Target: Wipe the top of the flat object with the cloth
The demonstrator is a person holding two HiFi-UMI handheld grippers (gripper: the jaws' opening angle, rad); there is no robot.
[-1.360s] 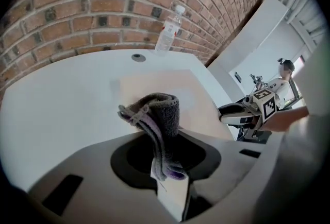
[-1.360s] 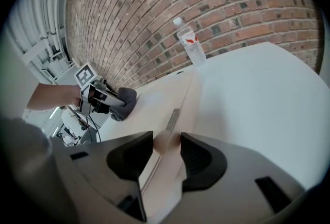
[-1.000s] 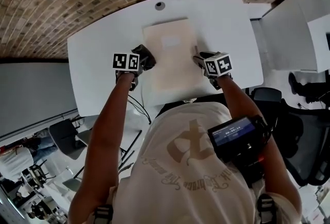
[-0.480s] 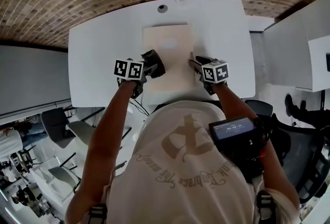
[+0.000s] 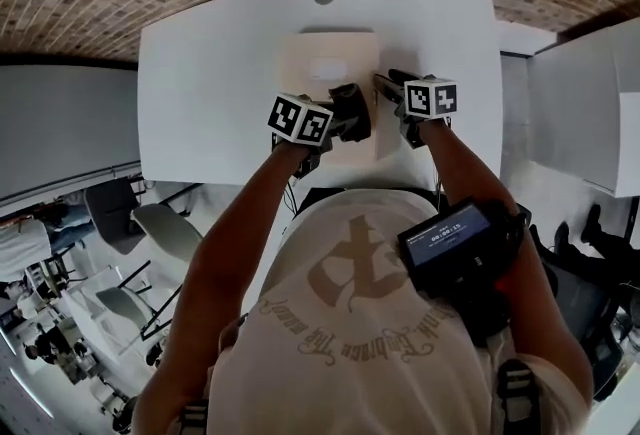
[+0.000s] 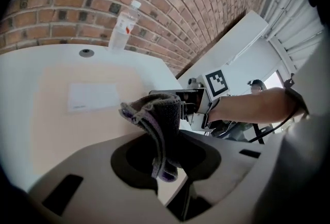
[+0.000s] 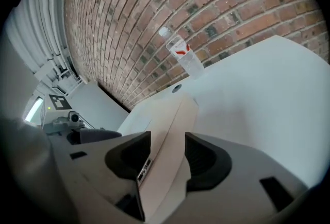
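head view: left gripper (image 6: 166,158) clamps cloth (image 6: 156,122); right gripper (image 5: 388,79) fingers (image 7: 205,158) just opening astride half-hidden flat object (image 5: 310,48) edge.

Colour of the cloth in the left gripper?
Dark grey cloth with a purple edge trim; it shows best in the left gripper view.

The folded dark grey cloth (image 6: 157,125) had a purple edge. The flat beige cardboard box (image 5: 352,49) carried a white label (image 6: 93,97) and lay on a white table (image 5: 210,93).
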